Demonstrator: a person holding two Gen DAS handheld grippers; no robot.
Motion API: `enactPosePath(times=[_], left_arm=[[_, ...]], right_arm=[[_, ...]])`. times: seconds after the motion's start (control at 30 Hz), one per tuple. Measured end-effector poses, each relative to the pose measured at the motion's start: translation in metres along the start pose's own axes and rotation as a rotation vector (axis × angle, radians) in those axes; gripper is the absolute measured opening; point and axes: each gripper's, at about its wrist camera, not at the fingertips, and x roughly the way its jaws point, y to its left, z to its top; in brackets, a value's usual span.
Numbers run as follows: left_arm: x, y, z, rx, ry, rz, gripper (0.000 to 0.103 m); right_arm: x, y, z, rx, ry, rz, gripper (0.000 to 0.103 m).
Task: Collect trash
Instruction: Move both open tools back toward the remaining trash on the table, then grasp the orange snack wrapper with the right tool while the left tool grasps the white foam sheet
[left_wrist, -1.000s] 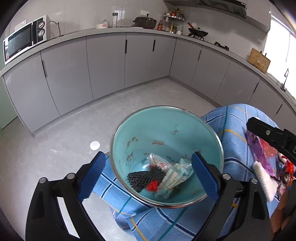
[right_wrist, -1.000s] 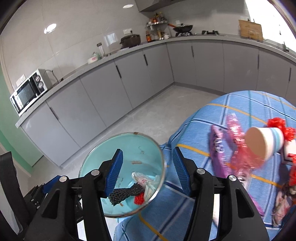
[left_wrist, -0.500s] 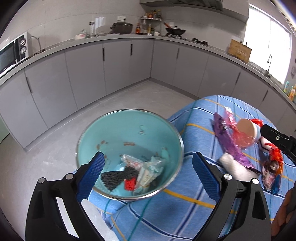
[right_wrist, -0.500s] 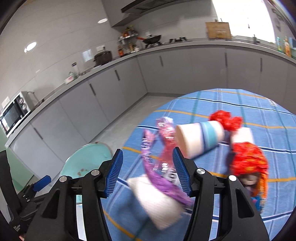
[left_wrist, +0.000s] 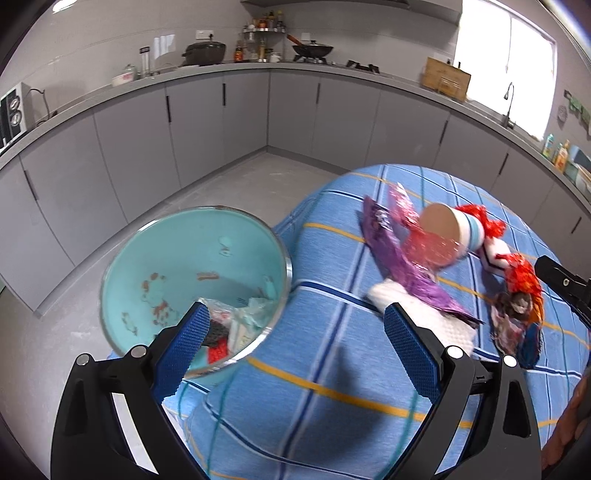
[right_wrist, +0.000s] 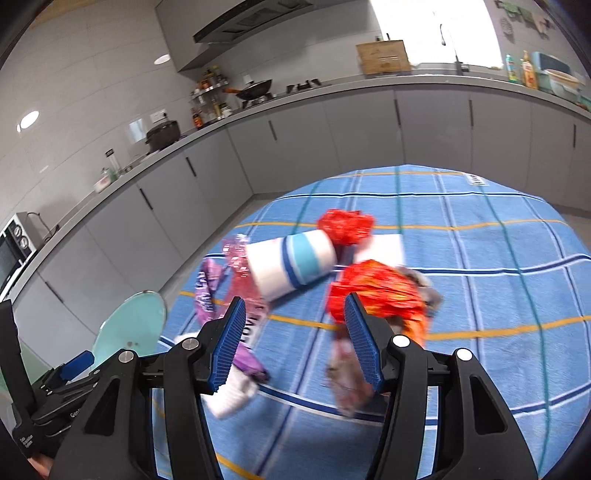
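Here both tongs, left (left_wrist: 295, 334) and right (right_wrist: 293, 341), gape empty above crumpled wrappers (right_wrist: 376, 291) and a toppled striped cup (right_wrist: 291, 264).

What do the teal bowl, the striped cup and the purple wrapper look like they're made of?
Teal bowl: probably enamelled metal, given the glossy teal inside, silvery rim and chipped brown spots. Striped cup: apparently paper, matte white with blue bands. Purple wrapper: likely foil-plastic film, crinkled and shiny.
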Motion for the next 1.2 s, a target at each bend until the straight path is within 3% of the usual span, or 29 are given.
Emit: enactPosePath(times=[0.23,0.4,0.6,0.93,1.07,1.2], left_arm=[[0.011,-0.037,-0.008,0.051,0.029,-0.036,0.092],[0.02,-0.061,-0.013,0.07,0.054,-0.053,0.084],[0.032,-0.074,-0.015,0.039,0.09,-0.045,0.082],[0.037,-0.088,-0.019,0.029,0.101,-0.015,0.08],[0.044,-0.091,-0.023,0.004,0.12,-0.012,0.072],[0.045,-0.092,-0.022,0.0,0.11,-0.004,0.071]], right_arm=[[-0.014,-0.04,-0.006,0.046,-0.004,-0.06,0.054],[-0.022,-0.062,-0.011,0.069,-0.001,-0.078,0.053],[-0.026,-0.079,-0.018,0.093,0.009,-0.086,0.051],[-0.017,-0.087,-0.015,0.113,0.028,-0.049,0.05],[-0.008,-0.084,-0.014,0.114,0.042,-0.033,0.049],[0.002,-0.081,-0.013,0.112,0.061,-0.02,0.047]])
